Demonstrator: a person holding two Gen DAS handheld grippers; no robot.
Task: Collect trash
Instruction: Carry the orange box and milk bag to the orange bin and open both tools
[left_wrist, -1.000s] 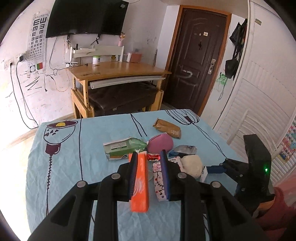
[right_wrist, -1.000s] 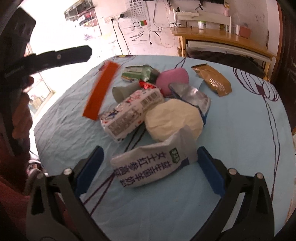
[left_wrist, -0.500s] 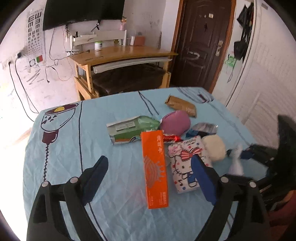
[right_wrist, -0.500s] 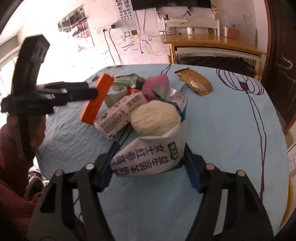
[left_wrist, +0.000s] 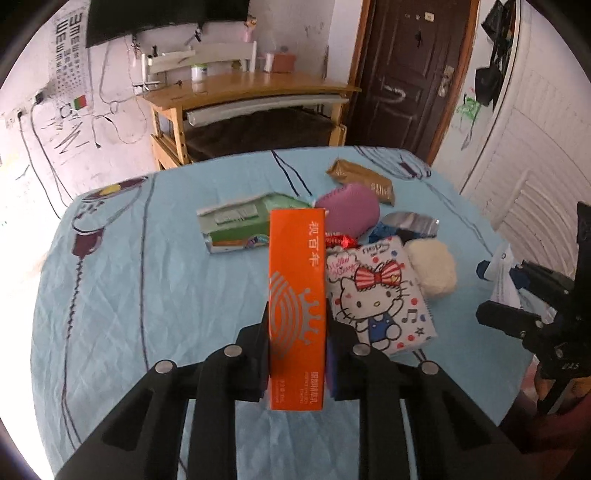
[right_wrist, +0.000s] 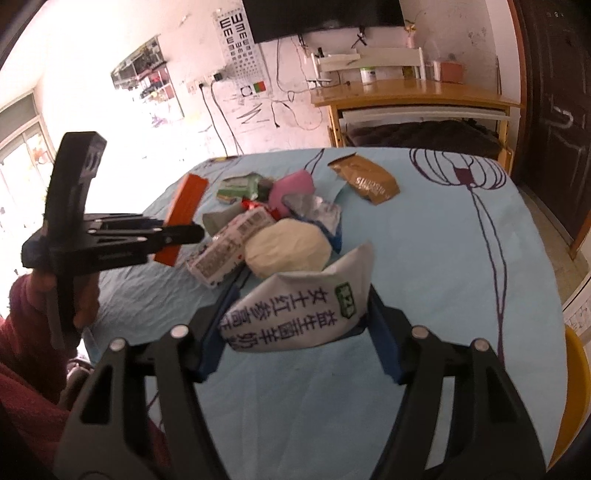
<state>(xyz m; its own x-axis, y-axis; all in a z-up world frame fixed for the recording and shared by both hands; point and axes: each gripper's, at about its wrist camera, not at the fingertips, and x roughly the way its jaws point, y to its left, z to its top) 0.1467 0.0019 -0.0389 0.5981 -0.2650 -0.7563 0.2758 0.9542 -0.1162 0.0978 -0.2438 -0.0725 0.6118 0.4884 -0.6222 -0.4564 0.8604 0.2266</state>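
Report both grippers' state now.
Left gripper: closed on the orange box.
Right gripper: closed on the white milk pouch.

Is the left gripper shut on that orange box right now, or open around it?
Shut on it. The left gripper presses both fingers against the sides of the orange box, no gap showing; the right wrist view shows the box tilted up off the tablecloth.

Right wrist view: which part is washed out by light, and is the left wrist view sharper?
Right wrist view: the window side at far left is blown out white, and the white pouch looks slightly soft. Left wrist view: evenly lit; the orange box print is readable.
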